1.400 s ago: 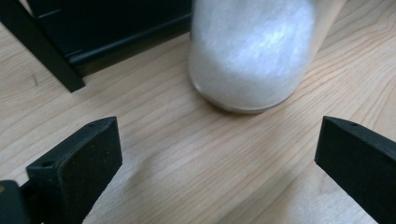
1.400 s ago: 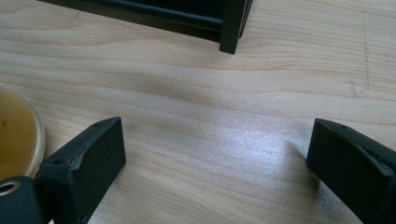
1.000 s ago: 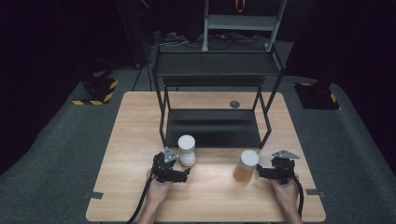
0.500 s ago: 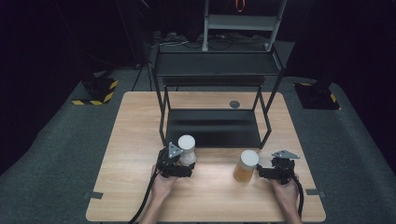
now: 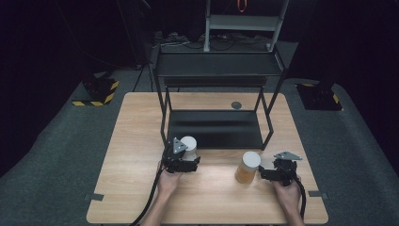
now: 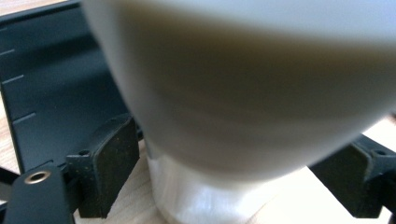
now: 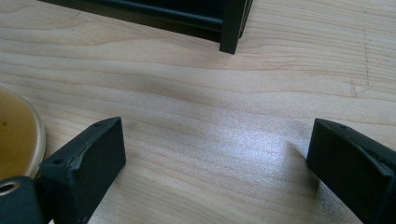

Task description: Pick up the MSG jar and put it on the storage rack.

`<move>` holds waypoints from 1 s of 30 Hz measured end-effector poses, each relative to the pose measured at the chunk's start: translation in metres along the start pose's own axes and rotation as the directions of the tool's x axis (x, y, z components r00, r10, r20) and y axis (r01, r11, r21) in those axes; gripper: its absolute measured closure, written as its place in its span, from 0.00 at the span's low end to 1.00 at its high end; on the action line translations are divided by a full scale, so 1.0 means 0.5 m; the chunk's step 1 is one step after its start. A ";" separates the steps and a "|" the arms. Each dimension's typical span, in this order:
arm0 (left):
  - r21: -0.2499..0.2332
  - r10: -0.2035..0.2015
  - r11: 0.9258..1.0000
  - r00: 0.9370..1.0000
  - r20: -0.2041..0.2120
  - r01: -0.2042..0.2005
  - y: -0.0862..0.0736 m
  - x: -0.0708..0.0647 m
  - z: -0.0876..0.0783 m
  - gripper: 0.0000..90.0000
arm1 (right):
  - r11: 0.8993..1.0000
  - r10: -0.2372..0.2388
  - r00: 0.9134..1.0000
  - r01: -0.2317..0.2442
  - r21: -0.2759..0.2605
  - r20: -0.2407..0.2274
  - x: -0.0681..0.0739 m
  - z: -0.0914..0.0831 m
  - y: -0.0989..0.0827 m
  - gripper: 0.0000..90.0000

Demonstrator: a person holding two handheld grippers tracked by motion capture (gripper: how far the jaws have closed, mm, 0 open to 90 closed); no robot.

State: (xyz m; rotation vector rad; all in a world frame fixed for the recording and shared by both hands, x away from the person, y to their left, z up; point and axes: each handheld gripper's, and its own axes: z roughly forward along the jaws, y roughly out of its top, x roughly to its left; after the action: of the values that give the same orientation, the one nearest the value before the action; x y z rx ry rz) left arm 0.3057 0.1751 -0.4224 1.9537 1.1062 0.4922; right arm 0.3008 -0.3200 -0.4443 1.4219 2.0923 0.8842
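A white jar with a white lid (image 5: 189,145) stands on the wooden table (image 5: 127,155) just in front of the black rack. My left gripper (image 5: 187,157) has it between its jaws, which have just been closing. In the left gripper view the jar (image 6: 243,93) looms large and blurred, and both pads (image 6: 112,163) sit close beside its sides with slim gaps at its base. An amber jar with a white lid (image 5: 248,167) stands to the right. My right gripper (image 5: 264,174) rests just right of it, open, over bare wood (image 7: 215,154); the amber jar (image 7: 14,135) lies outside its left jaw.
A black two-level metal rack (image 5: 214,128) stands at the table's middle back, with its front right leg (image 7: 233,28) ahead of my right gripper. A small dark disc (image 5: 236,105) lies on the far table. Dark floor surrounds the table.
My left gripper has moved slightly forward around the white jar and its jaws have narrowed on it. The right gripper and the amber jar have stayed put.
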 end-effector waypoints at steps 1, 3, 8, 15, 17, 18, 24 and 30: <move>-0.004 -0.004 1.000 1.000 -0.003 0.004 0.000 -0.003 0.003 0.16 | 1.000 0.000 1.000 0.000 0.000 0.000 0.000 0.000 0.000 0.04; -0.007 -0.003 1.000 1.000 -0.004 0.003 -0.001 -0.004 0.004 0.17 | 1.000 0.001 1.000 -0.001 0.000 0.000 0.000 0.000 0.000 0.04; -0.020 -0.010 1.000 1.000 -0.011 0.010 -0.001 -0.007 0.009 0.21 | 1.000 0.001 1.000 -0.001 0.000 0.000 0.000 0.000 0.000 0.04; -0.041 -0.020 0.999 0.999 -0.030 0.019 -0.003 -0.012 0.011 0.30 | 1.000 0.001 1.000 -0.001 0.000 0.000 0.000 0.000 0.000 0.04; -0.040 -0.004 0.999 0.999 -0.051 0.002 -0.003 -0.021 0.013 0.33 | 1.000 0.001 1.000 -0.001 0.000 0.000 0.000 0.000 0.000 0.04; -0.040 -0.004 0.999 0.999 -0.051 0.002 -0.003 -0.021 0.013 0.34 | 1.000 0.001 1.000 -0.001 0.000 0.000 0.000 0.000 0.000 0.04; -0.040 0.005 0.999 0.999 -0.054 -0.007 -0.003 -0.022 0.012 0.35 | 1.000 0.002 1.000 -0.002 0.000 0.001 0.000 0.000 0.000 0.04; -0.038 0.009 0.999 0.999 -0.047 -0.011 -0.001 -0.019 0.010 0.35 | 1.000 0.002 1.000 -0.002 0.000 0.001 0.000 0.000 0.000 0.04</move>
State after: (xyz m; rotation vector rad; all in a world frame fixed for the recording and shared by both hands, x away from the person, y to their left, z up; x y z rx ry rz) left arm 0.3037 0.1649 -0.4255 1.9242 1.1091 0.5627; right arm 0.3007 -0.3198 -0.4444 1.4245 2.0903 0.8847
